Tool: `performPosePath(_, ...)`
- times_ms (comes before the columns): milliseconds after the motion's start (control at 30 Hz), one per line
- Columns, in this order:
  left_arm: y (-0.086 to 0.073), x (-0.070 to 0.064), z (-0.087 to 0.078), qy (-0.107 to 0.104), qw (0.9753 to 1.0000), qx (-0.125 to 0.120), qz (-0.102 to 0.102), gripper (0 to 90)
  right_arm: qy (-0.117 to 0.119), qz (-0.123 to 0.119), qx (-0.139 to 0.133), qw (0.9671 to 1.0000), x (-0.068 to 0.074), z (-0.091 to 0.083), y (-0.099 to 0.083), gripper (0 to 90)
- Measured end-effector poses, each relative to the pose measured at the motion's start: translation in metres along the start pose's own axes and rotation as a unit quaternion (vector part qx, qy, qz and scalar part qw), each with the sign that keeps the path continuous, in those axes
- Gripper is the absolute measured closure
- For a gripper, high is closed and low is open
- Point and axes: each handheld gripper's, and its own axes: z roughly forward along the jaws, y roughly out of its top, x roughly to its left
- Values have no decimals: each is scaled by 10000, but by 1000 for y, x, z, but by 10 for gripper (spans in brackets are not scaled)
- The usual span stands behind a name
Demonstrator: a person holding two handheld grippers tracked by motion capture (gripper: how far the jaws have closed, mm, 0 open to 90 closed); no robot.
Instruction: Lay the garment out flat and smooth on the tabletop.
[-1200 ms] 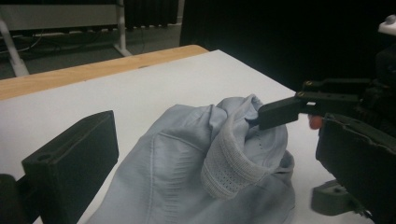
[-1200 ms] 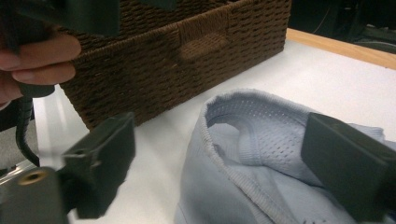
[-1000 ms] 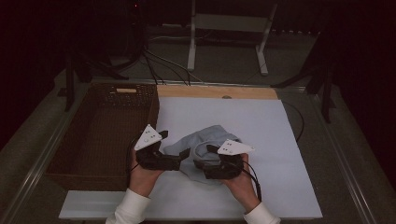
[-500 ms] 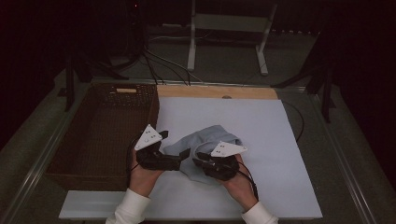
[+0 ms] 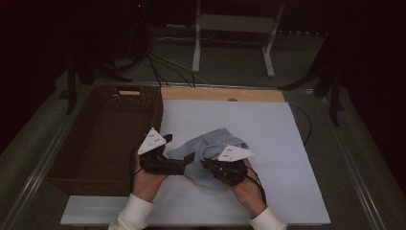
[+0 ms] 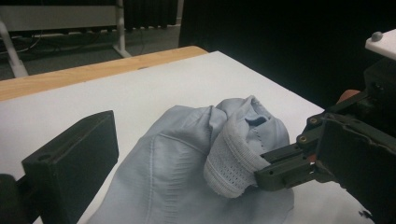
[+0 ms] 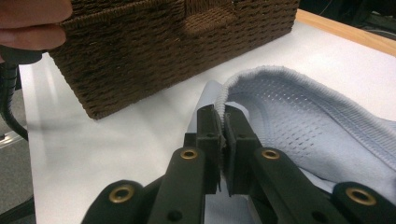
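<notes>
Lying crumpled on the white table top (image 5: 268, 134), the pale blue garment (image 5: 206, 146) sits near the person's edge, between the two grippers and just to the right of the brown wicker basket (image 5: 110, 139); its ribbed, perforated hem (image 6: 231, 161) is rolled up and turned toward the right side; in the right gripper view that mesh band (image 7: 299, 112) curves away from the jaws, with the basket's woven wall (image 7: 154, 51) beyond it. The right gripper (image 5: 218, 167) has its jaws pressed together on the edge of that hem, a thin fold of cloth pinched between the two black fingers (image 7: 208, 130); seen from the left gripper view, the same gripper (image 6: 280, 165) bites the band from the side. The left gripper (image 5: 184, 163) stands with its jaws spread, one broad jaw showing at the near left of its own view with nothing between it and the cloth; it rests just beside the garment's left flank, apart from the fabric as far as I can tell. So the cloth lies to the right of the left gripper and ahead of it, its long axis running roughly from the person's edge away toward the far right; the right hand (image 5: 246, 189) already has it, and the left hand (image 5: 146, 179) is the free one, with the basket on its side; any grip by the left would likely need a reach rightward onto the smooth body of the garment.
</notes>
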Motion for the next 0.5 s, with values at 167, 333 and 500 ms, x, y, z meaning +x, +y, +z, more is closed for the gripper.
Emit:
performPosePath(167, 0, 0, 0, 0, 10000, -5, -8, 6, -20, -19, -46, 10000, 0, -4, 1, 870)
performPosePath(333, 0, 0, -1, 1, 10000, -14, -14, 6, -35, -27, -77, 10000, 0, -7, 2, 870)
performPosePath(500, 0, 1, -1, 1, 10000, -20, -14, 6, -56, -33, -120, 9999, -2, -13, 2, 870)
